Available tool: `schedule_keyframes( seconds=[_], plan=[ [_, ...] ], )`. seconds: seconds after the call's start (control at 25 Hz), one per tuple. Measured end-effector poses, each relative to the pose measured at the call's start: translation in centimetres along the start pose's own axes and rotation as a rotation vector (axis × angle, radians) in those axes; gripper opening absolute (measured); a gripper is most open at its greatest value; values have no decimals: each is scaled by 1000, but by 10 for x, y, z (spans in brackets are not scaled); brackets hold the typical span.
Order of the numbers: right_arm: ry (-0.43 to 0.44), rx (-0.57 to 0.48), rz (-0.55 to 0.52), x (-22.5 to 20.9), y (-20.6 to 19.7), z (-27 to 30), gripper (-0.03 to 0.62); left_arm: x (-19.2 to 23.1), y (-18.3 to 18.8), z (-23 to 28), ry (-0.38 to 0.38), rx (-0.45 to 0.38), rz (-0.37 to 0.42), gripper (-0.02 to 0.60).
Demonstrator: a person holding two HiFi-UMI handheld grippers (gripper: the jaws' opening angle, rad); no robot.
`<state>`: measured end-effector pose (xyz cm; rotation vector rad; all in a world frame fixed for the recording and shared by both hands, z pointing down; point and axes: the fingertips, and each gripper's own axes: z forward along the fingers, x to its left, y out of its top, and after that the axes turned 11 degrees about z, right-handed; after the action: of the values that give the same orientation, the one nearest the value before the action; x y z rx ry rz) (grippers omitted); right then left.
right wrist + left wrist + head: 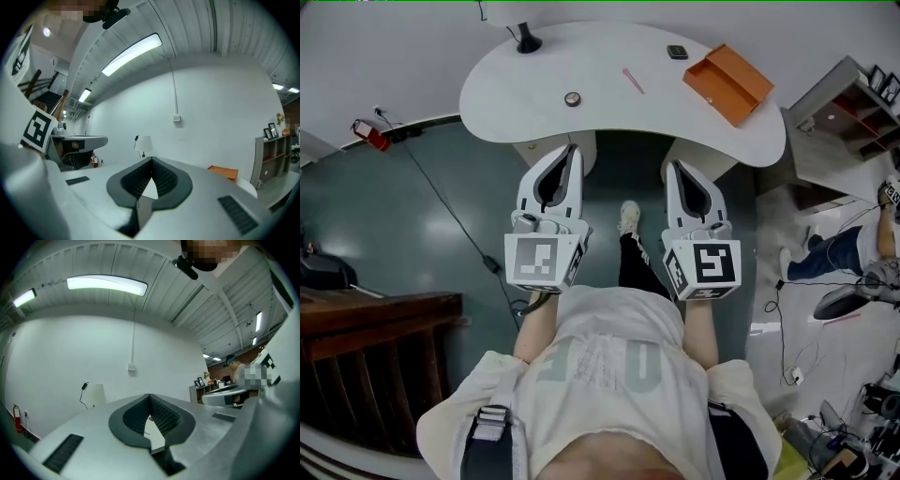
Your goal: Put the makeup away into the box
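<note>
Left gripper, right gripper: jaws clenched, empty, short of counter. Makeup lies loose: round compact, pink stick, dark case. Orange box at right end. Open jaws before reaching; approach low.

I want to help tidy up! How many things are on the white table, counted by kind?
Orange box: 1
Pink stick: 1
Round compact: 1
Dark square case: 1
Lamp: 1
Total: 5
</note>
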<state>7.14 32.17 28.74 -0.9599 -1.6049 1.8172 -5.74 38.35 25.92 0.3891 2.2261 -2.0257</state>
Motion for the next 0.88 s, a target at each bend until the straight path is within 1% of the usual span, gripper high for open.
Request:
schedule_keyframes(
  seconds=[0.12,0.24,0.48,0.6,0.72,0.8,0.88],
  plan=[
    [27,-13,0,-18,10,37,0,12,1,34,19,-14,10,7],
    [53,-25,-23,-38,24,80,-2,29,-2,75,58,6,8,8],
    [100,-22,-34,-87,58,179,-2,66,1,177,106,-22,21,8],
    [121,-25,-57,-108,72,228,0,85,2,228,142,-7,19,7],
    [135,-20,-68,-127,78,270,0,96,6,275,153,-53,17,8],
    [154,-12,-69,-133,79,290,-2,101,1,298,145,-52,-6,7],
    [169,-13,-72,-140,81,308,0,105,-7,319,123,-44,-65,7]
  ],
)
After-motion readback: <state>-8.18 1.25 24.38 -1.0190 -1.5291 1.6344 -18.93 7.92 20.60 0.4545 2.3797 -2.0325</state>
